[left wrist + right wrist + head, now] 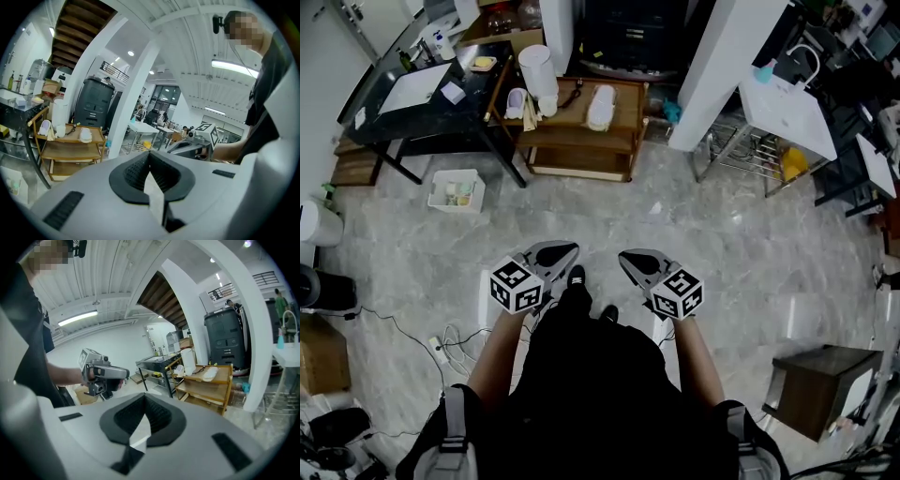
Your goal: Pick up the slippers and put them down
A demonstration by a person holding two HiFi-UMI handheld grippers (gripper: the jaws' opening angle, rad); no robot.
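The floor (750, 253) looks like polished grey marble tile, glossy, with pale veins. The low shelf (567, 117) is light brown wood with a dull finish, and the slipper (601, 106) lying on it looks pale and smooth. The bench (473, 89) has a dark, shiny top on black legs. The left gripper (565, 249) and right gripper (628, 259) have matt grey plastic shells. Their jaws carry black pads with a fine ribbed texture.

- white slipper (601, 106): lies flat on the top shelf of the wooden rack (581, 120), toward its right end
- pale slipper (517, 103): same shelf, left end, well apart from the first; pose unclear
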